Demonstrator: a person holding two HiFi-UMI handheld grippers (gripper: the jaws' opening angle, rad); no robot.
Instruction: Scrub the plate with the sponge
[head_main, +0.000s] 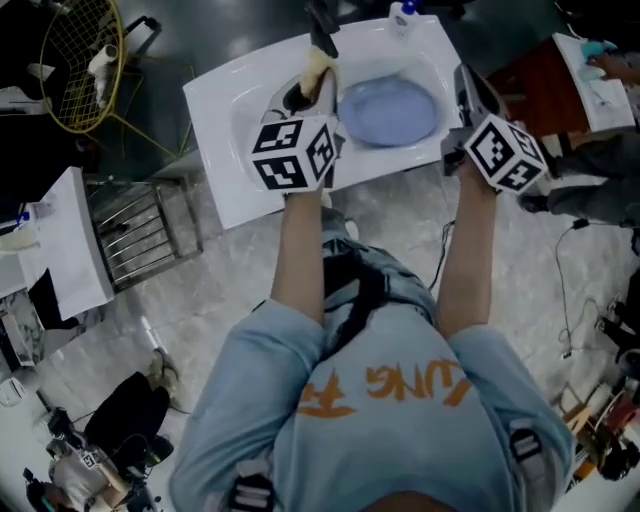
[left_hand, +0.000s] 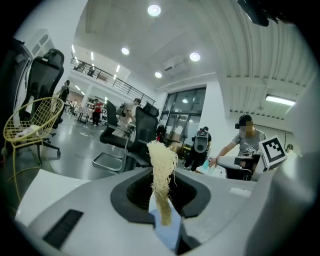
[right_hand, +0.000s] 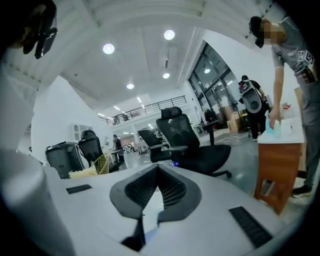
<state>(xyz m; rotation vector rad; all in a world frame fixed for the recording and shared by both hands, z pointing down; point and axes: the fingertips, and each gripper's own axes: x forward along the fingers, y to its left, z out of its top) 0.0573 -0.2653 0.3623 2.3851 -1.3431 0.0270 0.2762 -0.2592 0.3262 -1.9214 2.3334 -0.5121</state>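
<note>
A pale blue plate (head_main: 390, 112) lies in the white basin (head_main: 225, 120). My left gripper (head_main: 312, 85) is at the plate's left rim, shut on a yellowish fibrous sponge (head_main: 316, 68). In the left gripper view the sponge (left_hand: 161, 172) stands upright, pinched between the jaws of my left gripper (left_hand: 164, 212), with a sliver of blue plate (left_hand: 169, 237) below it. My right gripper (head_main: 466, 85) hovers over the basin's right edge, beside the plate. In the right gripper view my right gripper (right_hand: 150, 202) is shut with nothing between its jaws.
A dark faucet (head_main: 322, 25) and a white bottle (head_main: 403, 12) stand at the basin's far rim. A yellow wire chair (head_main: 80, 55) and a metal rack (head_main: 140, 235) are to the left. A wooden desk (head_main: 540, 70) with a person (right_hand: 285, 55) at it is to the right.
</note>
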